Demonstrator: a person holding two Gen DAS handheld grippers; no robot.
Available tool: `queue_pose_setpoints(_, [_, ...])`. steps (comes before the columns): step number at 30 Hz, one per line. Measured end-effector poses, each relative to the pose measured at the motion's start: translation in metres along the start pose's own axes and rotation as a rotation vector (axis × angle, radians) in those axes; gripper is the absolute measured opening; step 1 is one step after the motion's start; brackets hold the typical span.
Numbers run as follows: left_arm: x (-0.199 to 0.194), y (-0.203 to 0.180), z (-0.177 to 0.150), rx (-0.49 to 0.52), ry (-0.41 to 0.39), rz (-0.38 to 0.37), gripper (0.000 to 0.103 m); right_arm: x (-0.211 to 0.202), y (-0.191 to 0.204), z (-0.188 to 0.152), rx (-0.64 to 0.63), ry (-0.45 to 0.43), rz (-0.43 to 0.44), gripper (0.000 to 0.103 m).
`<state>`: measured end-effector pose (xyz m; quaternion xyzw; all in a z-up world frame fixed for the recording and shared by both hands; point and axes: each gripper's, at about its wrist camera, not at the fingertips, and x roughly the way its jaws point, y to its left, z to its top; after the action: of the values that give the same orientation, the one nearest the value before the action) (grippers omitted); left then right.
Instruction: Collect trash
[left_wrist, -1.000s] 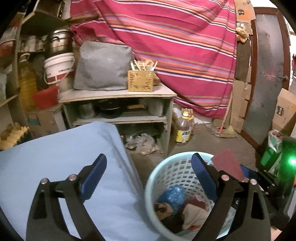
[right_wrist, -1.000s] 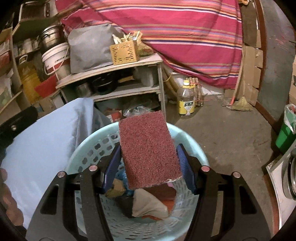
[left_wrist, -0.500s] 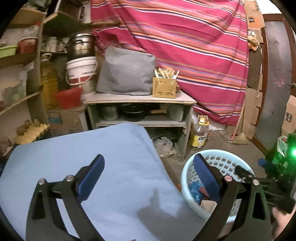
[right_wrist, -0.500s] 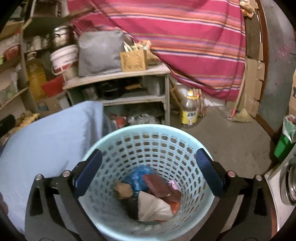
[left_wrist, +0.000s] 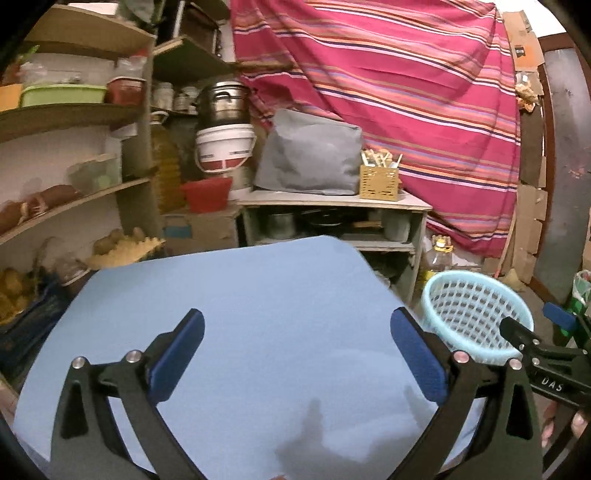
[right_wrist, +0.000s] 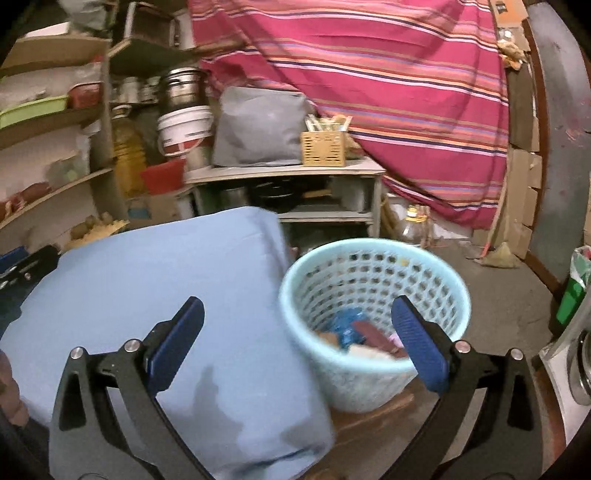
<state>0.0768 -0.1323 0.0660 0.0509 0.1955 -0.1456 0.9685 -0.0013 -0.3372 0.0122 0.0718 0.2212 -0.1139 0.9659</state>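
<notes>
Fingers of both grippers, left gripper (left_wrist: 297, 354) and right gripper (right_wrist: 297, 350), gape empty; dark-red scouring pad (right_wrist: 371, 334), held a second ago, now lies inside pale-blue perforated plastic basket (right_wrist: 295, 295) at four o'clock off blue-covered worktop (right_wrist: 147, 277), so that piece is collected.

Trash in the pale blue perforated plastic basket (right_wrist: 373, 291): blurring together; the separate pieces are not showing clearly.
Basket in the left wrist view: its inside is staying hidden behind the near rim.
Blue cloth-covered table (left_wrist: 266, 317): its near edge is running off the bottom of both views.
</notes>
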Motion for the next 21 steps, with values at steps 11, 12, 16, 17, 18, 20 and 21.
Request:
queue_pose_setpoints(11, [-0.05, 0.049, -0.065, -0.037, 0.014, 0.08, 0.099, -0.034, 0.069, -0.044, -0.057, -0.017, 0.035, 0.099])
queue_pose_setpoints(12, [-0.053, 0.052, -0.07, -0.038, 0.011, 0.085, 0.099, -0.036, 0.075, -0.048, -0.066, -0.022, 0.034, 0.099])
queue_pose_setpoints(16, [-0.061, 0.059, -0.084, -0.029, -0.002, 0.137, 0.099, -0.041, 0.091, -0.058, -0.092, -0.038, 0.03, 0.099])
queue_pose_setpoints(17, [-0.062, 0.061, -0.087, -0.034, -0.002, 0.145, 0.099, -0.042, 0.095, -0.061, -0.093, -0.04, 0.031, 0.099])
queue_pose_setpoints(18, [-0.063, 0.064, -0.09, -0.043, 0.0, 0.15, 0.099, -0.042, 0.098, -0.062, -0.095, -0.042, 0.036, 0.099])
queue_pose_setpoints(20, [-0.065, 0.068, -0.095, -0.052, -0.004, 0.159, 0.099, -0.044, 0.102, -0.066, -0.097, -0.047, 0.045, 0.099])
queue_pose_setpoints(21, [-0.065, 0.069, -0.097, -0.049, -0.01, 0.171, 0.099, -0.044, 0.103, -0.066, -0.096, -0.05, 0.044, 0.099])
